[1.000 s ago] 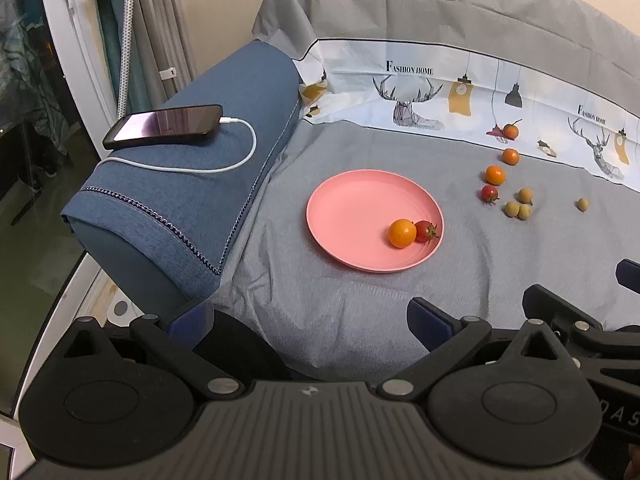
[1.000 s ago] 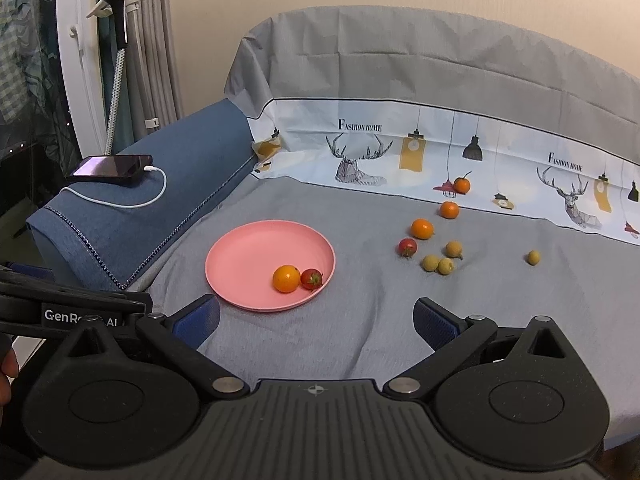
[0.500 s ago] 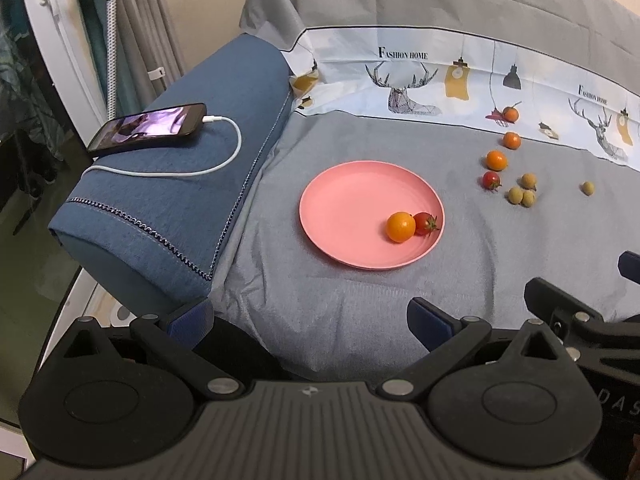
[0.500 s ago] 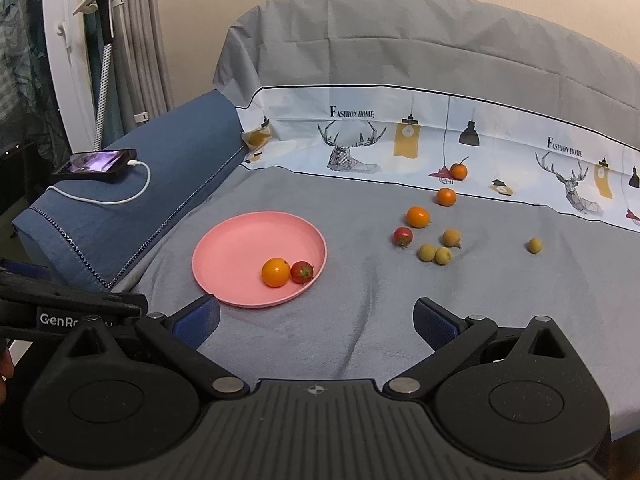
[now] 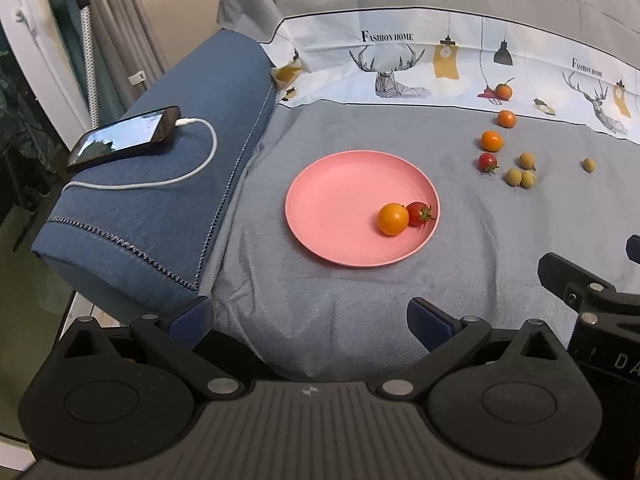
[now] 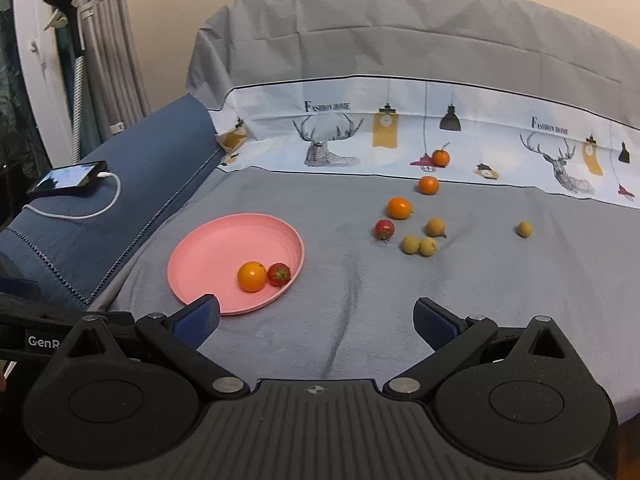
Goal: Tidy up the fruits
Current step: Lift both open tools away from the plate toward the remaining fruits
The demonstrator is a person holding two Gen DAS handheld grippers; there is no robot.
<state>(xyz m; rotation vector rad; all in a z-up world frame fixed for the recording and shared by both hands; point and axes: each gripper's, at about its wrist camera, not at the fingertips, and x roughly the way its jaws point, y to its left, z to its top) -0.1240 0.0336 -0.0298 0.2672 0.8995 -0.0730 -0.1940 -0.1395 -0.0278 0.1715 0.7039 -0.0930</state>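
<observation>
A pink plate (image 5: 340, 200) (image 6: 212, 248) lies on the grey sofa cover and holds an orange fruit (image 5: 393, 219) (image 6: 252, 276) touching a red tomato (image 5: 418, 213) (image 6: 279, 274). Further right on the cover are loose fruits: three orange ones (image 6: 399, 207), a red tomato (image 6: 384, 229) (image 5: 488, 162) and several small yellow-green ones (image 6: 420, 245) (image 5: 520, 178). My left gripper (image 5: 308, 322) is open and empty near the seat's front edge. My right gripper (image 6: 316, 318) is open and empty, low in front of the plate.
A blue armrest (image 5: 160, 200) stands left of the plate, with a phone (image 5: 124, 138) (image 6: 68, 178) on a white charging cable (image 5: 192, 160). The printed backrest cover (image 6: 400, 128) rises behind the fruits. Curtains and a window frame are at far left.
Both grippers have moved forward toward the sofa; the plate and fruits look larger and closer. Both stay open. No fruit has moved.
</observation>
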